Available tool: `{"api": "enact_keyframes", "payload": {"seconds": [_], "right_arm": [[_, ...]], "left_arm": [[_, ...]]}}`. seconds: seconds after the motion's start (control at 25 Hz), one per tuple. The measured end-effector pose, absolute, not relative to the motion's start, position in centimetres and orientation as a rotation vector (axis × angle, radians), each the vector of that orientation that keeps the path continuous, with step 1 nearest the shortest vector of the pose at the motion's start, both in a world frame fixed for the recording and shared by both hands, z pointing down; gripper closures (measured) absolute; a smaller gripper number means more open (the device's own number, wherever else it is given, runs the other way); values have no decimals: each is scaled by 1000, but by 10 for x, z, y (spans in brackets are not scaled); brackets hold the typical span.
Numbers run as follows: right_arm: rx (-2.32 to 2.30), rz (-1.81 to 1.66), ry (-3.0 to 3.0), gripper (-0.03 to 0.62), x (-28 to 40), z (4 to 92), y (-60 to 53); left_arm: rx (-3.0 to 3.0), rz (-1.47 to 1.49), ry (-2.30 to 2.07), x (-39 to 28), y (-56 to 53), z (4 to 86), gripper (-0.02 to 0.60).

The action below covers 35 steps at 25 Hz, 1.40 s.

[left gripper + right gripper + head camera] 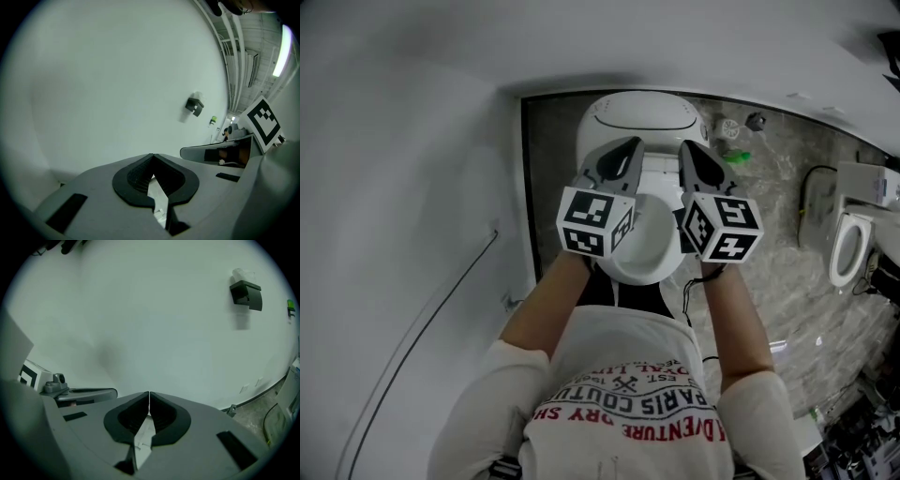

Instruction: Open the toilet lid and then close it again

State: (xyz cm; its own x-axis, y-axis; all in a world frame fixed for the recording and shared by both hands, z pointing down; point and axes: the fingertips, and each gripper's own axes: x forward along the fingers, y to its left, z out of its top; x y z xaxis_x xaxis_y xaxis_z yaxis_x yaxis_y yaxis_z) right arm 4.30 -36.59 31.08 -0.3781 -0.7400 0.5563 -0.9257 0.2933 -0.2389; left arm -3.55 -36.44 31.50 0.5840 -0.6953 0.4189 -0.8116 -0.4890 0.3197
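Observation:
The white toilet stands below me against the wall, and its bowl shows open between my two grippers. Behind the grippers a white rounded part rises; I cannot tell whether it is the raised lid or the tank. My left gripper hangs over the bowl's left side and my right gripper over its right side. Both point toward the wall. In the left gripper view, the left gripper has its jaws shut with nothing between them. The right gripper is shut and empty too.
A second toilet stands on the stone floor at the right, with a green object near the first one. A black holder is fixed on the white wall. A thin cable runs down the left wall.

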Motion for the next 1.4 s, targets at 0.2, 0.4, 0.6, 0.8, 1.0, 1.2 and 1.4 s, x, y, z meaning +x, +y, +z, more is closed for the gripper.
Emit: {"api": "enact_keyframes", "payload": {"seconds": [0.2, 0.4, 0.6, 0.8, 1.0, 1.2, 1.4], "right_arm": [[1465, 703, -2263, 580, 40, 309, -333], [1434, 680, -2289, 580, 40, 310, -294], [1418, 633, -2334, 580, 33, 314, -248], [1367, 653, -2338, 580, 33, 325, -207], [1380, 639, -2316, 580, 34, 337, -169], [1429, 616, -2281, 580, 39, 357, -125], [1478, 579, -2269, 580, 33, 383, -84]], "left_arm": [[2316, 285, -1265, -39, -333, 314, 575], [2312, 274, -1344, -41, -293, 313, 575], [2341, 248, -1396, -47, -251, 317, 575], [2324, 271, -1421, -45, -211, 328, 575], [2341, 286, -1376, -44, -172, 340, 575], [2372, 316, -1351, -38, -128, 358, 575], [2418, 327, -1363, -44, -86, 384, 575]]}}
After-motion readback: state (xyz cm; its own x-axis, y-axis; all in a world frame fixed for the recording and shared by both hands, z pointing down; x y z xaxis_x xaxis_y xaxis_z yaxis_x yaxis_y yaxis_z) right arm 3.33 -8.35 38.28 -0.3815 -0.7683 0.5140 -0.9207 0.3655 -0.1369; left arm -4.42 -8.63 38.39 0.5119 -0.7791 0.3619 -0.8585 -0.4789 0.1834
